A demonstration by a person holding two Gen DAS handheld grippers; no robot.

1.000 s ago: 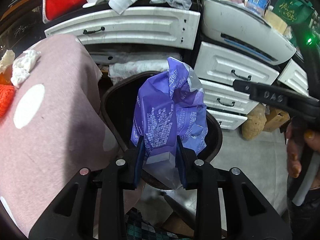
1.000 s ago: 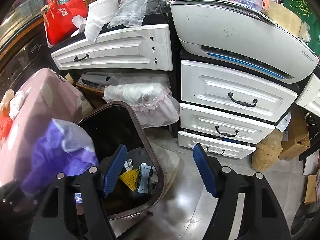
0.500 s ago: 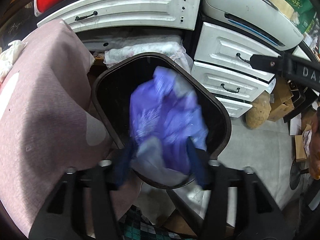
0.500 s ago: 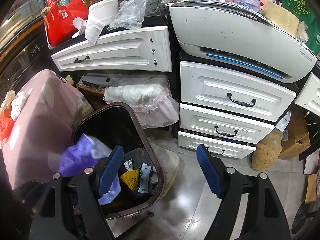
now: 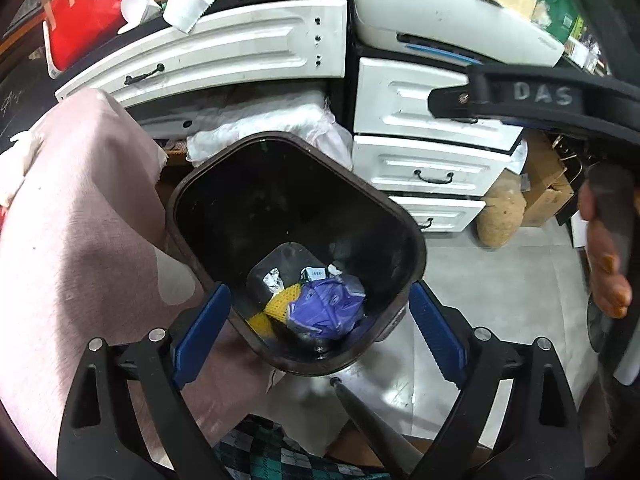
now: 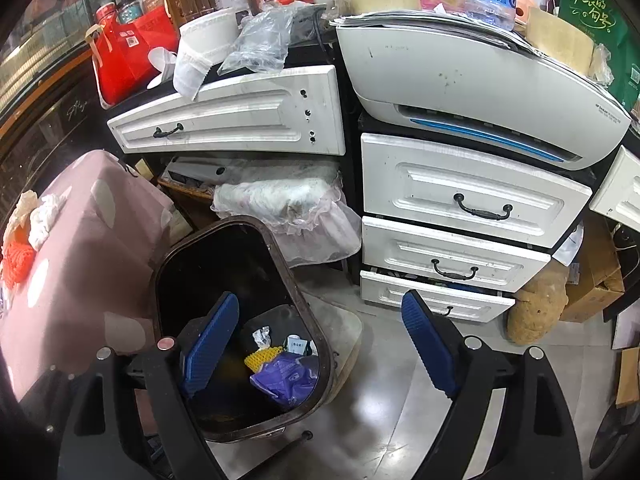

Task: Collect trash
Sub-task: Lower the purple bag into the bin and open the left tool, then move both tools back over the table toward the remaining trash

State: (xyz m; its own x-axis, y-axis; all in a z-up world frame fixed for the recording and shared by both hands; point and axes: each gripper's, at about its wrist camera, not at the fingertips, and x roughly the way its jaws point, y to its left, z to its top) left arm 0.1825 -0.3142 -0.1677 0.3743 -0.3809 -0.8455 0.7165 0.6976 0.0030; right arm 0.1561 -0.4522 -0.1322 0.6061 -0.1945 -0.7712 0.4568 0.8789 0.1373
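A crumpled purple plastic bag lies at the bottom of a dark brown trash bin, beside a yellow net and white scraps. The bag and bin also show in the right wrist view. My left gripper is open and empty, held above the bin's near rim. My right gripper is open and empty, over the bin's right side. The right gripper's body shows at the right of the left wrist view.
A pink cloth-covered table stands left of the bin, with white tissue and orange netting on it. White drawers, a printer and clutter stand behind. A tan sack and cardboard boxes sit on the grey floor at right.
My left gripper opened and let go of the purple bag, which fell into the bin. The right gripper barely moved.
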